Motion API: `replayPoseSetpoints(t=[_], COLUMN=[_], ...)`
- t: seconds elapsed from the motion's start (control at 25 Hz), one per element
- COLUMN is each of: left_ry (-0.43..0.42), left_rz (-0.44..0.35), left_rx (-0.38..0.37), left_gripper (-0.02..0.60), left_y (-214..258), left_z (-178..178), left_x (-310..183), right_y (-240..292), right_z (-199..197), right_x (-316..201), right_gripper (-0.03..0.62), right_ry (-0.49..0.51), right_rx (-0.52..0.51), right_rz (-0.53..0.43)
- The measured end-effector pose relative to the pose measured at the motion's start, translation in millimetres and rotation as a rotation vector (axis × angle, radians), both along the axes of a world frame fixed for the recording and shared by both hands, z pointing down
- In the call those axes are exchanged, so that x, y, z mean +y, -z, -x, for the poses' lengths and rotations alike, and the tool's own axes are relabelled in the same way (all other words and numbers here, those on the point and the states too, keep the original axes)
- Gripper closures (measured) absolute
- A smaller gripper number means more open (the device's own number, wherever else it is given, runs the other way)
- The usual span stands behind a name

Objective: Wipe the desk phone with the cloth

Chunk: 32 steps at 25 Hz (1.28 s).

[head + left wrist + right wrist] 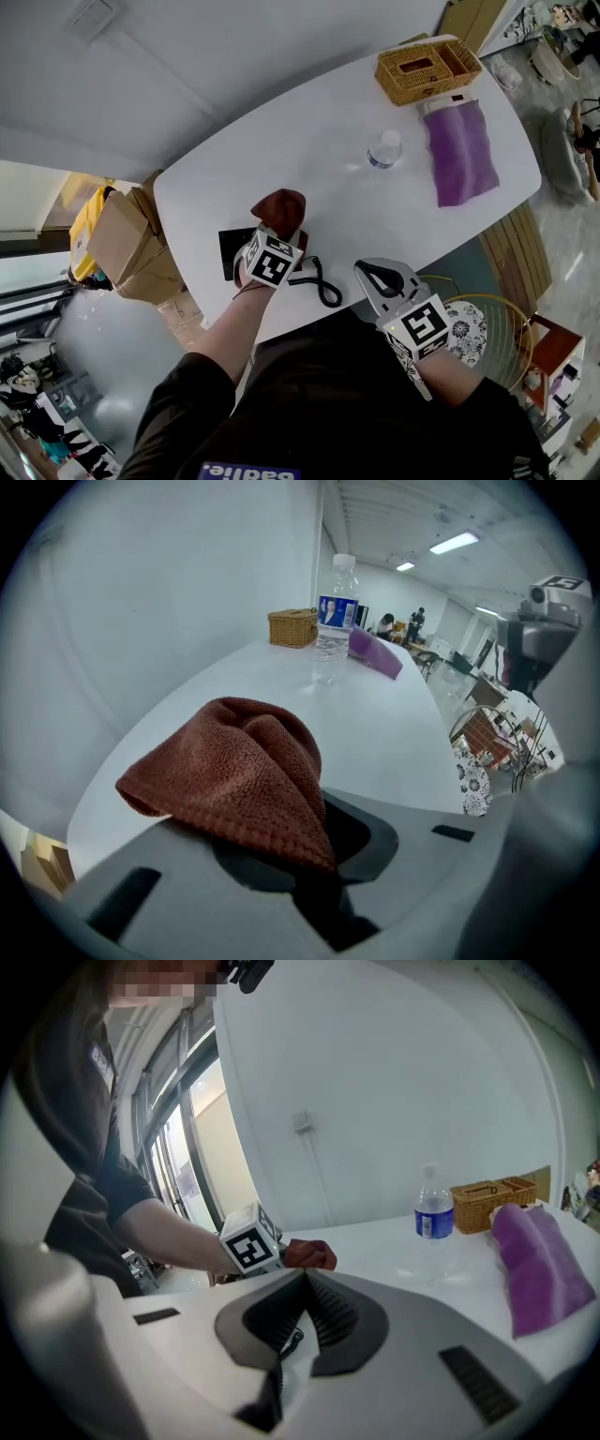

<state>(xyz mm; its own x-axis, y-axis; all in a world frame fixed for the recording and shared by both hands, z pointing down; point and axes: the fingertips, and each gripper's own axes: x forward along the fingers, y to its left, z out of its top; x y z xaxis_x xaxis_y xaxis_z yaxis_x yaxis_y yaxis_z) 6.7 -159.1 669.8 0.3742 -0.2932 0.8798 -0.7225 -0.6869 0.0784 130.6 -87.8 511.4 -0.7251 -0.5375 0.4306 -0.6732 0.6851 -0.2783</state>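
The black desk phone (pixel 232 251) lies near the table's front left edge, mostly hidden under my left gripper (pixel 277 232). Its coiled cord (pixel 320 283) trails right. That gripper is shut on a rust-brown cloth (pixel 280 208), which bunches out beyond the jaws just past the phone. In the left gripper view the cloth (pixel 234 771) drapes over the closed left gripper (pixel 319 832). My right gripper (pixel 373 276) hovers at the table's front edge, right of the cord, shut and holding nothing. The right gripper view shows the right gripper (pixel 305 1281) with its tips together and the cord (pixel 284 1354) below.
A water bottle (pixel 383 149) stands mid-table. Behind it are a wicker basket (pixel 427 67) and a purple cloth (pixel 460 152). Cardboard boxes (pixel 127 239) sit on the floor left of the table (pixel 309 131). A wire chair (pixel 492 330) stands to the right.
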Motion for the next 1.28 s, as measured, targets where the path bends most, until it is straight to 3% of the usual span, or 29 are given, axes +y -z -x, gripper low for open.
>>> replayPoseSetpoints(t=[0.4,0.6,1.04,1.28], left_ry=[-0.04,-0.054,-0.096,-0.061], left_rz=[-0.005,-0.06,-0.214,-0.262], left_rx=[0.04,0.081,0.209,0.278], left_gripper=[0.525,0.525,0.525,0.525], left_y=[3.4,23.4,107.4,147.2], left_z=[-5.6,-0.1,50.2,80.2], left_x=[66.2,96.9,213.7,262.7], right_y=[14.7,27.7,51.3,73.7], right_z=[20.2,48.2,110.1,135.8], right_x=[23.0,59.4,194.8,237.5], right_gripper=[0.568,0.568,0.568,0.568], right_ry=[0.008,0.029,-0.018,0.011], right_rx=[0.025,0.038,0.053,0.071], right_rz=[-0.046,-0.09,-0.123,-0.152])
